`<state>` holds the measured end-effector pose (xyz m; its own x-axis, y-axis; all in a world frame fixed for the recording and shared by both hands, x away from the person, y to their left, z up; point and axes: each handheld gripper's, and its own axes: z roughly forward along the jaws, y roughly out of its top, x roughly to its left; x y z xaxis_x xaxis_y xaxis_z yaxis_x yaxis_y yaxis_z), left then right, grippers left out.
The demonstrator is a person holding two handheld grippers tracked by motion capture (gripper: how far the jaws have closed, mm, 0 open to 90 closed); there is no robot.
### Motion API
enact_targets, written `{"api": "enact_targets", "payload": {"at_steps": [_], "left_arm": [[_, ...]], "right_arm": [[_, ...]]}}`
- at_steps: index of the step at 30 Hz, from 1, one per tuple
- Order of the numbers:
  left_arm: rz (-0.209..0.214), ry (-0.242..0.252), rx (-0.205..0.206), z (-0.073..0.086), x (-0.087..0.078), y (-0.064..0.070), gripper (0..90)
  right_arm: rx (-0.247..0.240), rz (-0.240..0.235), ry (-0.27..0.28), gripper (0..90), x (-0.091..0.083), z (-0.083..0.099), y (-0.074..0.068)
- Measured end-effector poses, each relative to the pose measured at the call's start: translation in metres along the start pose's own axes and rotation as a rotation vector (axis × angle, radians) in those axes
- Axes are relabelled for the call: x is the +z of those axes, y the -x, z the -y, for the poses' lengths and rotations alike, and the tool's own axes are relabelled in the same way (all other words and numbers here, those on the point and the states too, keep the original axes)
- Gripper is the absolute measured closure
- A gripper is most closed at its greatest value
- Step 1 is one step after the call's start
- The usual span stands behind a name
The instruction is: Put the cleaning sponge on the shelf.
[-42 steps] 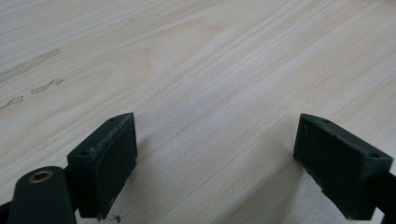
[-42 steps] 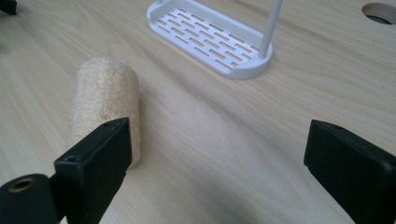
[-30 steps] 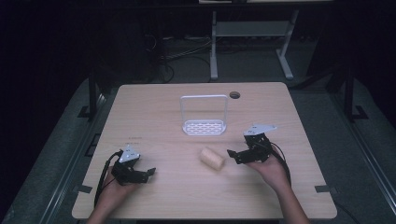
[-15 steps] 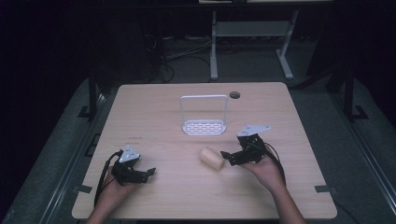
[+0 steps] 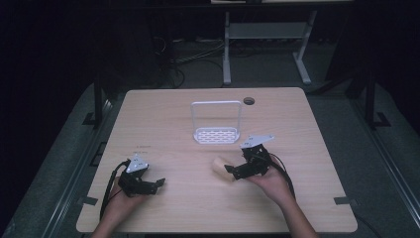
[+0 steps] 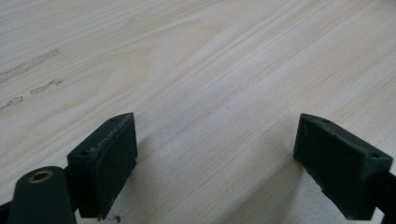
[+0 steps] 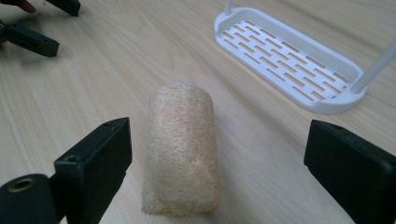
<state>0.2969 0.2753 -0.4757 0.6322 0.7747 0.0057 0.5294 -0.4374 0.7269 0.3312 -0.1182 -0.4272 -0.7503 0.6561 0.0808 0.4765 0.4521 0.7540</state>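
Dark floor rings the table point(image 5: 163, 119). Nothing is grasped yet: the right gripper point(image 7: 219, 163) gapes around the loofah point(image 7: 181, 147), near the rack point(image 7: 289, 58); the left gripper point(image 6: 215, 163) rests spread, idle.

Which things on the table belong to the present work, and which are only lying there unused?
Part of the work:
- loofah roll, lying between the open jaws of the right hand-held gripper
- white slotted rack, probably the place for it

Unused:
- left hand-held gripper, open, resting on bare wood
- round hole at the far edge of the table
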Motion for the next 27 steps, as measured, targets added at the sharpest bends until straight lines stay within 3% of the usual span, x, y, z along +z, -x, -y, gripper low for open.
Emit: {"api": "enact_targets", "payload": {"at_steps": [23,27], "left_arm": [[0.001,-0.002,0.002,0.000,0.000,0.000,13.0],[0.001,-0.003,0.002,0.000,0.000,0.000,13.0]], "right_arm": [[-0.031,-0.043,-0.043,7.6,0.028,-0.013,-0.013],[-0.042,-0.033,-0.060,7.7,0.032,-0.012,-0.014]]}}
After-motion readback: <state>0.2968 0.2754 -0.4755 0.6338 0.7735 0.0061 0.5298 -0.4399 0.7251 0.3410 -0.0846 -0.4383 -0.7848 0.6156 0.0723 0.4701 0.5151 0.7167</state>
